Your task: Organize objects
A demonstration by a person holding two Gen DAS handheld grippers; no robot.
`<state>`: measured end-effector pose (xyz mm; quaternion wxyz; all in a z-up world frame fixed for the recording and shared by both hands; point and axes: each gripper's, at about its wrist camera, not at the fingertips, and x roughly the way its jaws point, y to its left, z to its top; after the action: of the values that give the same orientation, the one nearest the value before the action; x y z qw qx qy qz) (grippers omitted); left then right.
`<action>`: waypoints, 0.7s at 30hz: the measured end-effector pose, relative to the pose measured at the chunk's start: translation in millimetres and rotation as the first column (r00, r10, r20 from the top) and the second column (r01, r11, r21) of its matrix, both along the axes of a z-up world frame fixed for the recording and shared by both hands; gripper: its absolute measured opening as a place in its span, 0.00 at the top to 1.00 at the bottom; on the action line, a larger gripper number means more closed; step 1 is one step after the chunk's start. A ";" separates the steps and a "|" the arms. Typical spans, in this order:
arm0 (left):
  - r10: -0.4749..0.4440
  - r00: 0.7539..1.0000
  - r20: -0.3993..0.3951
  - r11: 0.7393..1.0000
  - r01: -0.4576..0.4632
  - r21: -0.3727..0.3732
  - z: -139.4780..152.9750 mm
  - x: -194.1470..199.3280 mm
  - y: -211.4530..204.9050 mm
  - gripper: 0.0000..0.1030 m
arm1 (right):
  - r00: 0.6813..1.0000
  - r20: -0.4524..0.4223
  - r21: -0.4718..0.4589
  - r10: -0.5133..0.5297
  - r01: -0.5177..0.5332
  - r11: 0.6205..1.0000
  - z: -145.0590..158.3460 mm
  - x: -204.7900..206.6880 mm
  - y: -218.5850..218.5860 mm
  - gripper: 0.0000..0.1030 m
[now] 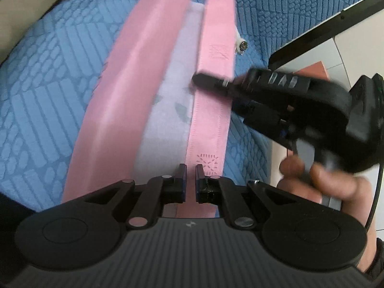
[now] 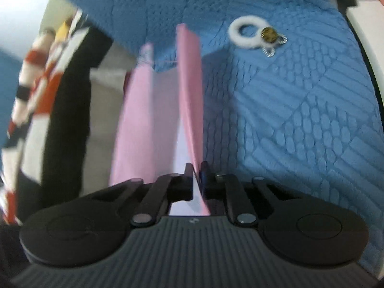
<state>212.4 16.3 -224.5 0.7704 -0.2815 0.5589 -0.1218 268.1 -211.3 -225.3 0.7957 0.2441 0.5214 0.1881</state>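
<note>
A pink pouch (image 1: pixel 211 120) with a pale lining is held open above a blue textured cover (image 1: pixel 48 96). My left gripper (image 1: pixel 191 177) is shut on the near edge of its right-hand flap. My right gripper (image 1: pixel 204 81) comes in from the right and is shut on the same flap farther along. In the right wrist view my right gripper (image 2: pixel 196 175) pinches the thin pink flap (image 2: pixel 189 84), with the other pink side (image 2: pixel 134 120) to its left. A white fuzzy hair tie with a small metal charm (image 2: pixel 254 33) lies on the blue cover (image 2: pixel 312 120); it also shows in the left wrist view (image 1: pixel 240 45).
A black frame edge (image 1: pixel 324 26) runs at the upper right, with tiled floor beyond. In the right wrist view, a black panel (image 2: pixel 69 120) and red and white items (image 2: pixel 31 84) stand at the left.
</note>
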 end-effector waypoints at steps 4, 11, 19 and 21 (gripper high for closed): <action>0.015 1.000 0.021 0.999 -0.016 0.034 4.2 -1.3 0.9 0.93 | 1.000 0.020 -0.049 0.012 -0.011 0.999 6.6 -8.0 0.0 0.96; -0.024 0.996 0.082 0.989 0.012 0.146 10.4 -2.9 -9.2 0.93 | 0.997 0.070 -0.100 0.017 -0.010 0.995 21.3 -20.1 -14.1 0.96; -0.049 0.988 0.149 0.952 0.001 0.306 11.9 4.3 -22.9 0.93 | 0.992 0.119 -0.127 -0.031 0.046 0.991 35.5 -33.5 -42.1 0.96; -0.058 0.985 0.163 0.936 -0.003 0.353 13.4 3.8 -22.5 0.93 | 0.991 0.123 -0.135 -0.047 0.063 0.989 37.0 -35.6 -48.4 0.96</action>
<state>216.2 -6.2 -211.1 0.8516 -0.1199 0.5073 -0.0543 232.5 -259.7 -188.3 0.8454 0.1908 0.4777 0.1436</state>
